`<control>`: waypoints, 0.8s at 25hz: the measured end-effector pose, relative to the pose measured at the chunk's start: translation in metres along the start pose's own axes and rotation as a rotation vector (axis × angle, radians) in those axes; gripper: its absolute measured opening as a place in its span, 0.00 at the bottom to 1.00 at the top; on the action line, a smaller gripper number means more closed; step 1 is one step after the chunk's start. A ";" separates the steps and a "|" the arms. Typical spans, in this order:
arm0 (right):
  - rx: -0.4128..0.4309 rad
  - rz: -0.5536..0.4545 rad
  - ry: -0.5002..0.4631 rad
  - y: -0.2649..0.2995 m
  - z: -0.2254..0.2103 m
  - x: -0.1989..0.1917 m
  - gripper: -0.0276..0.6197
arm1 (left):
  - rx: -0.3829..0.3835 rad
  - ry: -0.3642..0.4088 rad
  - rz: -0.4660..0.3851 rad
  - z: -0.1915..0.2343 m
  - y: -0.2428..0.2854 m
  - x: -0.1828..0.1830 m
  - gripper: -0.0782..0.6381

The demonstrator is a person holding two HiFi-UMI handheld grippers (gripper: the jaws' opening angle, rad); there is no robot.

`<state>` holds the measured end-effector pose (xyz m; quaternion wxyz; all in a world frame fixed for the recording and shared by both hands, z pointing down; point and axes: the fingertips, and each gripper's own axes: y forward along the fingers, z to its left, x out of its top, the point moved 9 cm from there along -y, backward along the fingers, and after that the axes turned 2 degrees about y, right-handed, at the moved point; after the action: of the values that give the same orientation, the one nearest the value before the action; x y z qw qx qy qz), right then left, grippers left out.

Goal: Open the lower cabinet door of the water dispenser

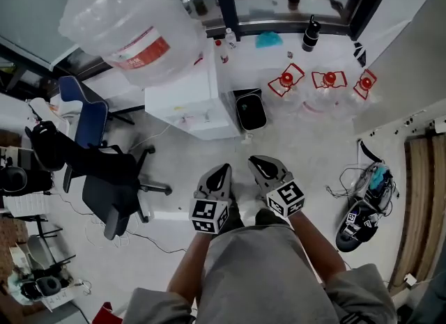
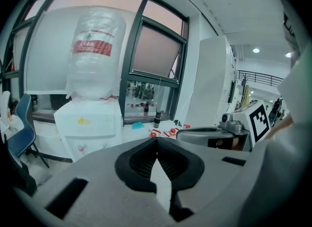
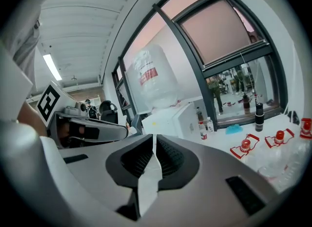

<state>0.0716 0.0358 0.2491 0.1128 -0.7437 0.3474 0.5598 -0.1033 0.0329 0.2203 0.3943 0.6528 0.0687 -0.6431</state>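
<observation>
Left gripper (image 1: pixel 223 171) and right gripper (image 1: pixel 260 163): both jaw pairs pressed together, empty. One water dispenser (image 1: pixel 187 99); three red-capped jugs (image 1: pixel 328 79).

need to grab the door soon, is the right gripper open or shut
Shut: in its own view the right gripper has its pads together, nothing between them.

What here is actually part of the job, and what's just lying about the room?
For the job: water dispenser, left gripper, right gripper, both shut, not yet touching it.
Lying about: black office chair, black bin, red-capped water jugs, black flask on the sill.
</observation>
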 end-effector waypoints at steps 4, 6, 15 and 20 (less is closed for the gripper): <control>-0.058 0.006 0.029 0.021 -0.006 -0.003 0.06 | -0.056 0.016 0.015 0.025 0.018 0.002 0.12; -0.089 0.014 0.042 0.033 -0.007 -0.004 0.06 | -0.085 0.022 0.021 0.040 0.027 0.003 0.12; -0.260 0.027 0.118 0.083 -0.003 -0.031 0.06 | -0.254 0.071 0.105 0.101 0.063 -0.006 0.12; -0.328 0.027 0.154 0.103 -0.004 -0.049 0.06 | -0.324 0.086 0.142 0.127 0.082 -0.019 0.12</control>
<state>0.0015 -0.0229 0.3178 -0.0446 -0.7881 0.2691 0.5519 -0.1570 -0.0911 0.2892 0.5354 0.6110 0.1420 -0.5656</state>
